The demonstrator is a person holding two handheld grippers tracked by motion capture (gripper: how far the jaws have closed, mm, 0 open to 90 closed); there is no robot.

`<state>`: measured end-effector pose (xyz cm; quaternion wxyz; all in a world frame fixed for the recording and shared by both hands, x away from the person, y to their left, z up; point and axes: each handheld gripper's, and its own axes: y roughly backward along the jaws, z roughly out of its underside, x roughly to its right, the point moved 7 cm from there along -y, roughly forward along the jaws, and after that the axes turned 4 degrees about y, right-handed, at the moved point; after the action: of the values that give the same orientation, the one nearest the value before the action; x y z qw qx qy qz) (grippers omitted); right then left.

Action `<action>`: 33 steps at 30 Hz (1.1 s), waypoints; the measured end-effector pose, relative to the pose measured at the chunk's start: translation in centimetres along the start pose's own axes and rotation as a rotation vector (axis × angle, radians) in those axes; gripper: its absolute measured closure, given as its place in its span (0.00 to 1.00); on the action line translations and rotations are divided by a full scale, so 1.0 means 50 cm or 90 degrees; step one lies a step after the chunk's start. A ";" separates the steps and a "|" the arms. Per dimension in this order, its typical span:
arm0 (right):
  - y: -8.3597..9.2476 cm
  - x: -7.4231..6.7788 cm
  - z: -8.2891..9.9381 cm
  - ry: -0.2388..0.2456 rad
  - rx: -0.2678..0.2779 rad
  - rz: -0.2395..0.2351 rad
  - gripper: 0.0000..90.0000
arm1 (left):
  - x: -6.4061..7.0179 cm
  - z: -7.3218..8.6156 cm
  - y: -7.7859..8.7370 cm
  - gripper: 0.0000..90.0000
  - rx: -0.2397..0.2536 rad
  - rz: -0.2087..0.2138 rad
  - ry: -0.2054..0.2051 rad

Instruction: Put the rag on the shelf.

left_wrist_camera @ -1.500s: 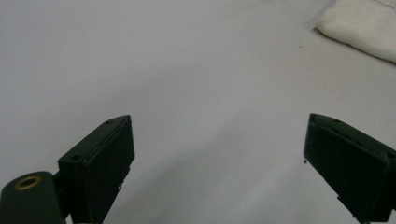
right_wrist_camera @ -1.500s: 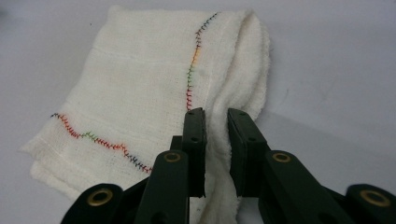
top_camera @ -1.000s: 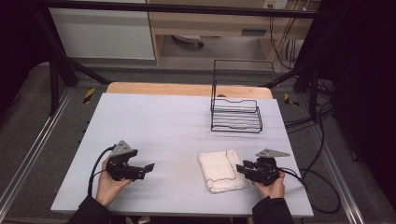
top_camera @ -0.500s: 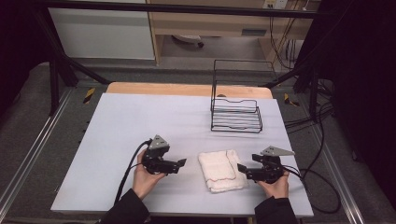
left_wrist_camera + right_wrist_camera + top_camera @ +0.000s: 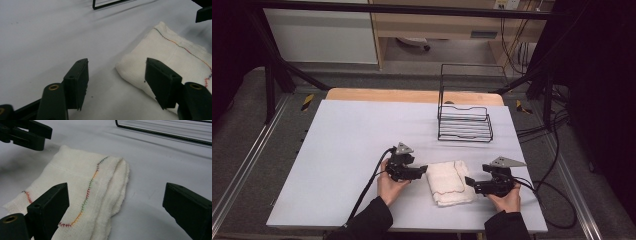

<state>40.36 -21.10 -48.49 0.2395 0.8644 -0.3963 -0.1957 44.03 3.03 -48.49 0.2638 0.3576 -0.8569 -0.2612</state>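
Closing in on folded cloth (image 5: 448,182) from both sides: left claw (image 5: 422,170) narrowing, unclamped; right claw (image 5: 469,182) just widened, empty. Next: pinching opposite edges.

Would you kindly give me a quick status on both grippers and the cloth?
Left gripper open, jaws just closing, at folded cloth's left edge. Right gripper open, jaws just widened, at its right edge. Nothing in the way.

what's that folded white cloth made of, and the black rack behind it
Cloth: looks like soft woven cotton, matte, with a visible weave, fuzzy edges and a multicoloured stitched seam. Rack: apparently thin metal wire with a black coating, judging by its slim, straight, rigid bars; whether that is paint or plastic cannot be told.
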 end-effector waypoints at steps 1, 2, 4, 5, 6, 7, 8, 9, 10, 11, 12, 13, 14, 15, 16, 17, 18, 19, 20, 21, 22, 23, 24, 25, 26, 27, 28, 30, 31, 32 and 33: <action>0.000 0.000 0.000 0.000 0.000 0.000 0.07 | 0.000 0.002 -0.007 0.44 -0.008 -0.002 0.002; 0.000 0.000 0.000 -0.001 -0.001 -0.001 0.07 | 0.001 0.003 -0.013 0.45 -0.015 -0.002 0.003; 0.000 0.000 0.000 -0.001 -0.001 -0.002 0.07 | 0.006 0.003 -0.023 0.49 -0.020 0.002 0.008; 0.000 0.000 0.000 -0.001 -0.002 -0.002 0.06 | 0.008 0.003 -0.026 0.52 -0.019 0.003 0.007; 0.000 0.000 0.001 -0.001 -0.004 -0.001 0.06 | 0.011 0.002 -0.028 0.54 -0.019 0.004 0.008; -0.001 -0.001 0.000 -0.003 -0.004 -0.003 0.06 | 0.012 0.002 -0.031 0.58 -0.019 0.003 0.008; -0.001 -0.001 0.000 -0.003 -0.004 -0.003 0.06 | 0.012 0.002 -0.033 0.58 -0.022 0.003 0.010; -0.001 -0.001 0.001 -0.002 -0.005 -0.003 0.06 | 0.012 0.003 -0.037 0.60 -0.028 0.001 0.010; -0.002 -0.002 0.001 -0.004 -0.004 -0.004 0.05 | 0.013 0.003 -0.039 0.61 -0.030 0.003 0.011; -0.002 -0.002 0.000 -0.004 -0.004 -0.004 0.05 | 0.014 0.002 -0.040 0.63 -0.030 0.006 0.013; -0.002 -0.001 0.001 -0.002 -0.005 -0.003 0.05 | 0.016 0.002 -0.042 0.65 -0.031 0.008 0.013; -0.002 -0.001 0.000 -0.002 -0.005 -0.003 0.05 | 0.017 0.001 -0.043 0.67 -0.032 0.006 0.010; -0.002 -0.001 0.000 -0.003 -0.006 -0.003 0.05 | 0.018 0.001 -0.045 0.68 -0.033 0.005 0.010; -0.002 -0.001 0.000 -0.003 -0.006 -0.003 0.05 | 0.019 0.001 -0.046 0.69 -0.035 0.002 0.008; -0.002 0.000 -0.001 -0.003 -0.006 -0.003 0.05 | 0.020 0.001 -0.048 0.71 -0.035 0.003 0.011; -0.003 0.000 -0.001 -0.003 -0.006 -0.003 0.05 | 0.021 0.001 -0.049 0.71 -0.035 0.004 0.014; -0.003 0.000 -0.001 -0.003 -0.006 -0.003 0.05 | 0.021 0.001 -0.050 0.71 -0.035 0.005 0.016; -0.003 0.000 -0.001 -0.003 -0.006 -0.003 0.05 | 0.021 0.001 -0.051 0.72 -0.036 0.006 0.018; -0.003 0.000 -0.002 -0.005 -0.005 -0.002 0.05 | 0.022 0.001 -0.052 0.73 -0.036 0.007 0.018; -0.004 0.002 -0.003 -0.001 -0.004 -0.001 0.04 | 0.023 0.001 -0.052 0.74 -0.038 0.005 0.018; -0.005 0.002 -0.004 0.001 -0.004 -0.001 0.04 | 0.025 0.001 -0.053 0.75 -0.039 0.006 0.017; -0.005 0.002 -0.006 -0.004 -0.004 -0.004 0.04 | 0.027 0.001 -0.053 0.77 -0.038 0.004 0.016; -0.007 0.004 -0.008 0.000 -0.003 -0.002 0.04 | 0.029 0.001 -0.054 0.79 -0.038 0.003 0.015; -0.008 0.004 -0.008 -0.001 -0.006 -0.002 0.04 | 0.032 0.001 -0.055 0.80 -0.037 0.001 0.012; -0.010 0.005 -0.011 0.001 -0.006 0.001 0.04 | 0.033 0.001 -0.055 0.82 -0.037 -0.002 0.007; -0.011 0.006 -0.011 0.003 -0.010 0.003 0.04 | 0.036 0.001 -0.055 0.83 -0.036 -0.004 0.002; -0.012 0.007 -0.013 0.000 -0.013 0.006 0.04 | 0.036 0.002 -0.055 0.84 -0.035 -0.005 0.000; -0.016 0.011 -0.015 0.001 -0.015 0.009 0.04 | 0.037 0.003 -0.056 0.84 -0.034 -0.007 -0.007; -0.018 0.014 -0.017 0.004 -0.014 0.012 0.04 | 0.037 0.003 -0.056 0.85 -0.034 -0.006 -0.010; -0.020 0.015 -0.019 -0.002 -0.018 0.012 0.04 | 0.037 0.003 -0.057 0.85 -0.034 -0.006 -0.012; -0.022 0.017 -0.021 -0.002 -0.016 0.015 0.04 | 0.036 0.003 -0.057 0.85 -0.037 -0.005 -0.017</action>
<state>42.08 -20.84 -48.41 0.2516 0.8565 -0.4043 -0.1993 44.17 0.00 -49.93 0.2612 0.3497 -0.8512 -0.2916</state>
